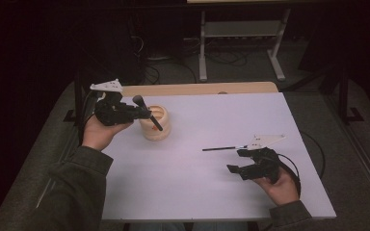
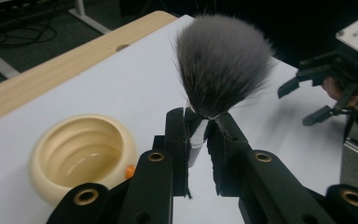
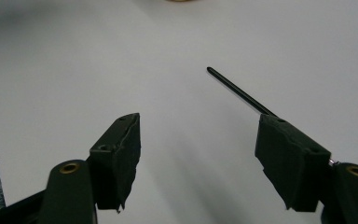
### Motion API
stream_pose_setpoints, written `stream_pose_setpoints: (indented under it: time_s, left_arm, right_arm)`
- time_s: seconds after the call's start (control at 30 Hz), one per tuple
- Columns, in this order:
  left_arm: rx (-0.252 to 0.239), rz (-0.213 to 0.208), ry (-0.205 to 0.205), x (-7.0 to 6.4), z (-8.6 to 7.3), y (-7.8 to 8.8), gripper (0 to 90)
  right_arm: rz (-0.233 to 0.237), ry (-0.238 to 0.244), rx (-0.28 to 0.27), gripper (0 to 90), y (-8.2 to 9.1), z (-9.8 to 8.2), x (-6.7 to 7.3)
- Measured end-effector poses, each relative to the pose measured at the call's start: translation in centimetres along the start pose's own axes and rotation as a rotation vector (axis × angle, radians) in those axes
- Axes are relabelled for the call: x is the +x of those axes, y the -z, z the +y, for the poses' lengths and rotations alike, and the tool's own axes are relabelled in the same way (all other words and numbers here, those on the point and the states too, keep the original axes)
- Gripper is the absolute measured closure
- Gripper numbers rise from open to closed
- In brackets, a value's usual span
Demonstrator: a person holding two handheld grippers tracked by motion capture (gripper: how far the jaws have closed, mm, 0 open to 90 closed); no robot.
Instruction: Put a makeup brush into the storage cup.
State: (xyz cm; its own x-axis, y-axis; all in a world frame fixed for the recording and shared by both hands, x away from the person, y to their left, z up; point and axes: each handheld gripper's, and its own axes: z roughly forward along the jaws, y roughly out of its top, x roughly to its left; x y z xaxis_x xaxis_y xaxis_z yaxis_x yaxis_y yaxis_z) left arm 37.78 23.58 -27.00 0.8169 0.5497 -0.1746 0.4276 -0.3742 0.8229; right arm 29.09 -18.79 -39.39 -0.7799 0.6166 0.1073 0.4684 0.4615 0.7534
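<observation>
Makeup brush (image 2: pixel 221 65), pinched in the left gripper (image 1: pixel 142 113) above the bowl (image 1: pixel 155 123) at upper left, awaited lowering in, while the right gripper (image 1: pixel 239 161) gaped empty.

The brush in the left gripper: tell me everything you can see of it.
The brush has a full, fluffy head of grey bristles, darker toward the base, a bright silvery collar and a dark handle. The left gripper is shut on it just below the head. In the high view it is held tilted, head up and handle slanting down over the cream bowl; whether it touches the bowl is unclear.
</observation>
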Motion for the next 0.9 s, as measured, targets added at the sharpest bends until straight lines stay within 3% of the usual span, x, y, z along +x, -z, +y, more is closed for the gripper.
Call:
stream_pose_setpoints:
  time_s: [0.2, 0.5, 0.9]
  left_arm:
    - [0.0, 0.028, 0.033, 1.2, 1.3, -0.1, 78.1]
    - [0.022, 0.078, 0.023, 2.2, 3.0, -0.5, 78.1]
    - [0.01, 0.118, 0.077, 3.8, 3.6, -0.6, 78.1]
  right_arm:
    - [-0.006, -0.004, -0.009, 29.7, 0.2, 0.1, 0.0]
    - [-0.005, 0.001, -0.019, 29.7, 0.3, 0.3, 0.0]
    - [-0.012, -0.011, -0.029, 29.8, 0.6, 0.3, -0.2]
